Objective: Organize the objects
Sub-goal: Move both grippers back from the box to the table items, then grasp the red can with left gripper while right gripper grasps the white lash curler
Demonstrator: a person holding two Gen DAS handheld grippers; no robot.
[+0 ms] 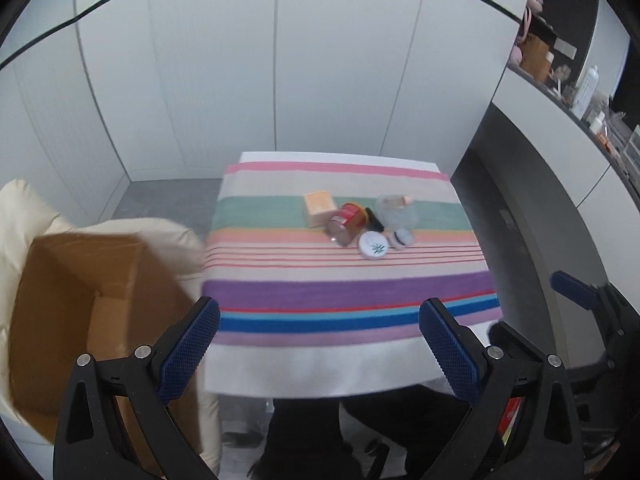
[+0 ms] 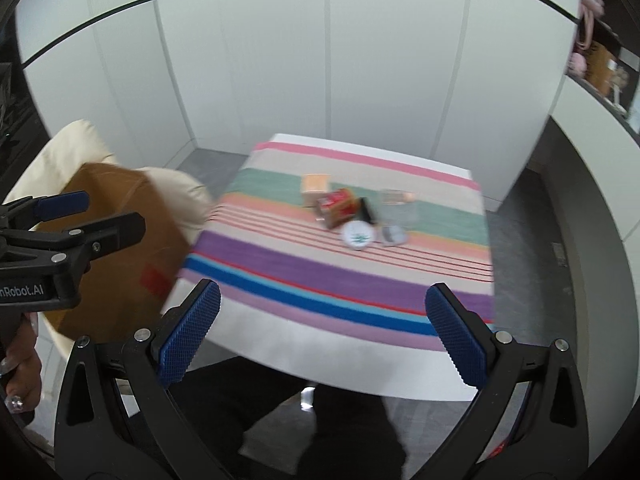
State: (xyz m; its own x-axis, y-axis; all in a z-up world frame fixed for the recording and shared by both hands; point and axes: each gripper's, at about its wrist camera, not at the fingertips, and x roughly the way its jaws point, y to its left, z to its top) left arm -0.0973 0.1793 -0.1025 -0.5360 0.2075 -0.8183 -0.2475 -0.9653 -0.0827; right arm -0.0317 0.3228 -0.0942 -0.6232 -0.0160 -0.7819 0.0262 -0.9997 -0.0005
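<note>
A small cluster sits mid-table on the striped cloth (image 1: 320, 292): an orange box (image 1: 319, 208), a red jar (image 1: 346, 220) lying on its side, a small black item (image 1: 374, 218), a clear container (image 1: 396, 210), a white round tin (image 1: 373, 245) and a small round puff-like disc (image 1: 401, 237). My left gripper (image 1: 320, 344) hangs open above the table's near edge, holding nothing. My right gripper (image 2: 323, 338) is also open and empty, well short of the red jar (image 2: 338, 206) and white tin (image 2: 358, 236).
An open cardboard box (image 1: 80, 312) rests on a cream cushioned seat (image 1: 24, 208) left of the table. White wall panels stand behind it. A shelf counter (image 1: 560, 120) with bottles curves along the right. A person's dark-clothed legs (image 2: 280, 420) are below the near edge.
</note>
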